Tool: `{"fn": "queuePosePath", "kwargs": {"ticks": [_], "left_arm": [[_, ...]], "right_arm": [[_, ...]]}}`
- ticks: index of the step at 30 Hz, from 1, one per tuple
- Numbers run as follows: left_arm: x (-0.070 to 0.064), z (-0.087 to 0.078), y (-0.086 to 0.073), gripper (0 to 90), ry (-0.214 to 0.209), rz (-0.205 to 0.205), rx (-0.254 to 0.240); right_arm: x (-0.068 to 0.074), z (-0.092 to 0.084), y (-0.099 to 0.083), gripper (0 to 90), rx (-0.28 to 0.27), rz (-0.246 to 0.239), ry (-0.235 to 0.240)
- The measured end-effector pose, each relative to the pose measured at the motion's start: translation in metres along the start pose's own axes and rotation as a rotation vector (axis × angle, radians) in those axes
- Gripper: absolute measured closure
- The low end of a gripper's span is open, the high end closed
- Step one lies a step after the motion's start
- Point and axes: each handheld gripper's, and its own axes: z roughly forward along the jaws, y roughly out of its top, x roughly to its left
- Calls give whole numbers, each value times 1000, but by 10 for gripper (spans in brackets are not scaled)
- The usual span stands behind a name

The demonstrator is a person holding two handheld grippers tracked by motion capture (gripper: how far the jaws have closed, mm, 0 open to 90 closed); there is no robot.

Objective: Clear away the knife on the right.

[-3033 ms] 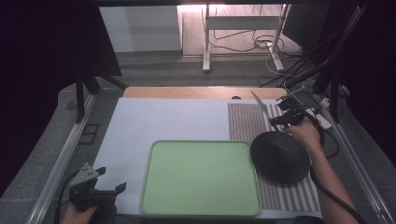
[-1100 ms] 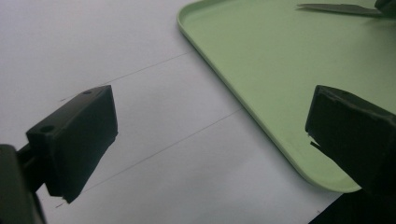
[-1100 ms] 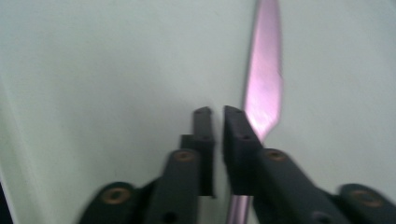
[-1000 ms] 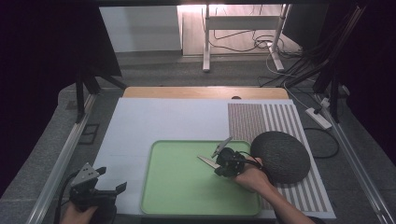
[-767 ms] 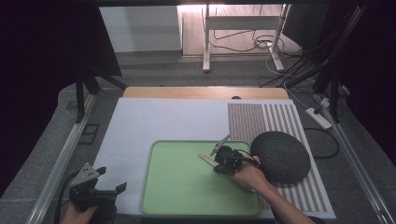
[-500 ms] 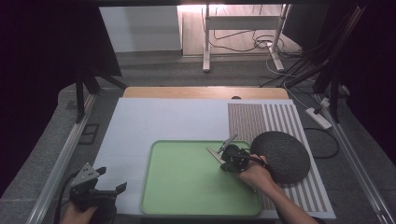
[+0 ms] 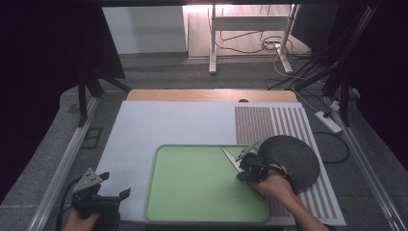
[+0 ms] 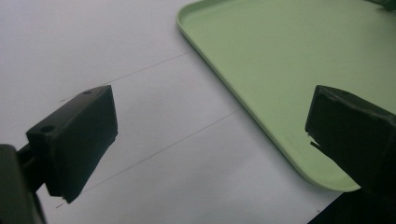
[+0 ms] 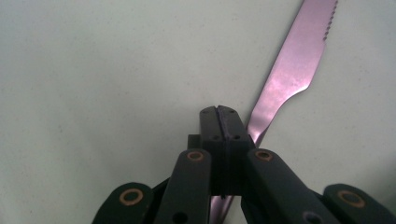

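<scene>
A metal table knife (image 7: 230,158) with a serrated tip (image 9: 299,60) hangs low over the right part of the green tray (image 7: 192,211). My right gripper (image 7: 244,168) is shut on the knife near its handle, and the blade sticks out past the closed jaws (image 9: 219,114) toward the upper left in the high view. My left gripper (image 7: 114,186) rests at the near left on the white sheet. It stands open with nothing between its pads (image 8: 74,140), just off the tray's near left corner (image 8: 261,126).
A dark round plate (image 7: 293,159) lies right of the tray, on a striped placemat (image 7: 269,122). A white sheet (image 7: 168,125) covers the table. Metal rails run along both sides, and cables (image 7: 332,144) lie off the right edge.
The right hand carried the knife from the table's far right down onto the tray, then drifted a little rightward toward the tray's right edge. The left gripper stayed still.
</scene>
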Motion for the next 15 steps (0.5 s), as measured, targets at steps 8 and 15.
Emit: {"fn": "queuePosePath", "kwargs": {"ticks": [8,15], "left_arm": [[0,1,1,33,1,1,5],[1,1,0,33,-2,-4,1]], "right_arm": [[-2,8,18,900,-4,-30,-52],[-18,25,52,900,-41,-67,-103]]}}
